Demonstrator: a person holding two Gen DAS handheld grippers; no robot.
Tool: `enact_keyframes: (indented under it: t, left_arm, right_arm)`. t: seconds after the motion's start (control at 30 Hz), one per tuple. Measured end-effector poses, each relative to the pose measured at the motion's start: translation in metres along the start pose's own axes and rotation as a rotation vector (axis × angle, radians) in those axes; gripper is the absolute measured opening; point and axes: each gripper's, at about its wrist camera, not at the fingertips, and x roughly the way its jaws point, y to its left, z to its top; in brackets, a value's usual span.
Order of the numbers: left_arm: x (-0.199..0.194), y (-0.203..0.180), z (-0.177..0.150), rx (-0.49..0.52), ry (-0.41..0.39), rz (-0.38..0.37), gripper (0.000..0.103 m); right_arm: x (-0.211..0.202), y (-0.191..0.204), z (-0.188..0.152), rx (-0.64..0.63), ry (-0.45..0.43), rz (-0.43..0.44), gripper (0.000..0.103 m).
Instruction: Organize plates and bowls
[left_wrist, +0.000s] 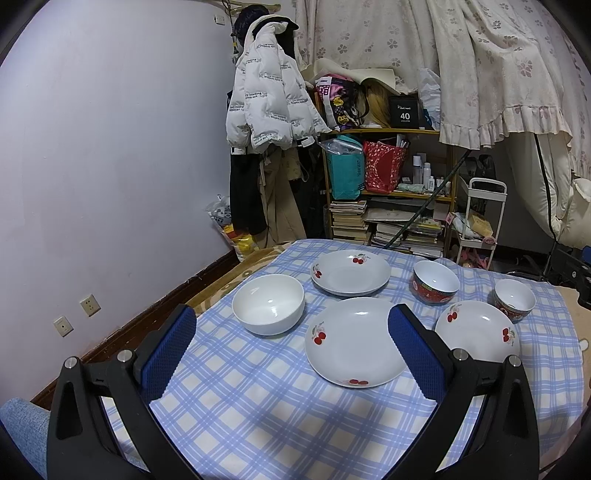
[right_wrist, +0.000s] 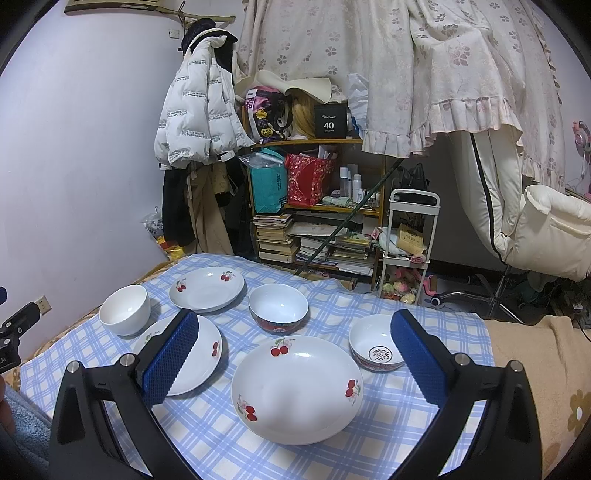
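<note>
Three white cherry-print plates lie on the blue checked cloth: a far one (left_wrist: 351, 272) (right_wrist: 207, 288), a middle one (left_wrist: 354, 341) (right_wrist: 201, 354) and a right one (left_wrist: 478, 330) (right_wrist: 297, 387). A plain white bowl (left_wrist: 268, 304) (right_wrist: 125, 309) stands at the left. A larger red-patterned bowl (left_wrist: 436, 282) (right_wrist: 278, 308) and a smaller one (left_wrist: 514, 299) (right_wrist: 375, 349) stand at the right. My left gripper (left_wrist: 291, 332) is open and empty, above the cloth near the middle plate. My right gripper (right_wrist: 295, 332) is open and empty, above the right plate.
The table (left_wrist: 258, 406) has a wall (left_wrist: 92, 184) to its left. A cluttered shelf (left_wrist: 388, 192) with books, a hanging white jacket (left_wrist: 269, 99) and a small white trolley (right_wrist: 410, 236) stand behind it. A cream chair (right_wrist: 546, 229) is at the right.
</note>
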Motion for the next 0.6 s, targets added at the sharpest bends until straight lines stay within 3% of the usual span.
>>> enact_keyframes:
  t: [0.6]
  left_arm:
    - [-0.0001, 0.0003, -0.0010, 0.002, -0.001, -0.001, 0.102]
  right_arm:
    - [0.0011, -0.0002, -0.0001, 0.001, 0.002, 0.000, 0.103]
